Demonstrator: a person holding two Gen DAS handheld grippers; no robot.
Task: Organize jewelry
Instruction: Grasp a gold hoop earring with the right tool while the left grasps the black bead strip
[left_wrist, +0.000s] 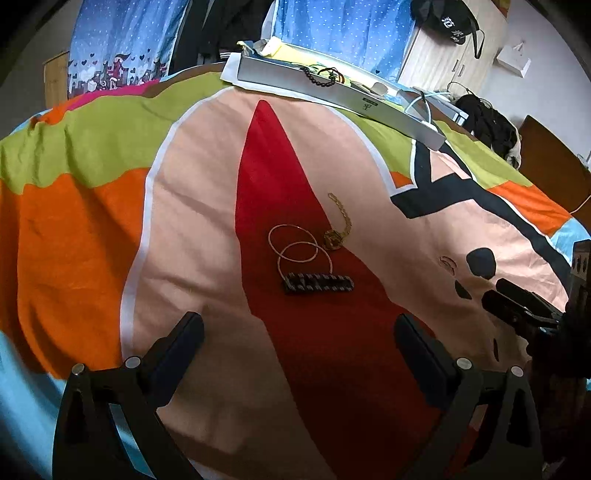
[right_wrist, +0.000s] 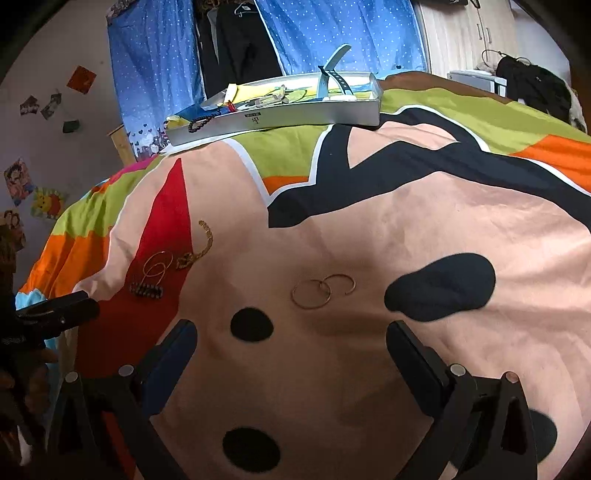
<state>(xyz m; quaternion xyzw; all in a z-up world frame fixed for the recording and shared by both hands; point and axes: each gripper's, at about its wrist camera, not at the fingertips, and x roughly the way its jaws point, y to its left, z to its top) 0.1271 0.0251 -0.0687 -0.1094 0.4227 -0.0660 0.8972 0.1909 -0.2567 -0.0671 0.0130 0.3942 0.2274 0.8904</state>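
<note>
On a colourful bedspread (left_wrist: 184, 221) lie two thin gold hoops (left_wrist: 317, 248) that overlap. A dark beaded bracelet (left_wrist: 317, 283) rests at their near edge, and a gold chain (left_wrist: 340, 221) curls just to the right. My left gripper (left_wrist: 299, 332) hovers open just short of them, with nothing between its fingers. In the right wrist view a second pair of crossed hoops (right_wrist: 324, 290) lies on the peach cloth. My right gripper (right_wrist: 293, 339) stands open and empty just in front of that pair. The chain (right_wrist: 203, 247) and bracelet (right_wrist: 147, 291) show further left.
A shallow grey tray (left_wrist: 332, 99) (right_wrist: 280, 120) sits at the far side of the bed; it holds a dark bead bracelet (left_wrist: 321, 79), a blue watch strap (right_wrist: 332, 74) and other small items. Blue dotted curtains hang behind. Dark clothes (right_wrist: 532, 85) are piled at the far right.
</note>
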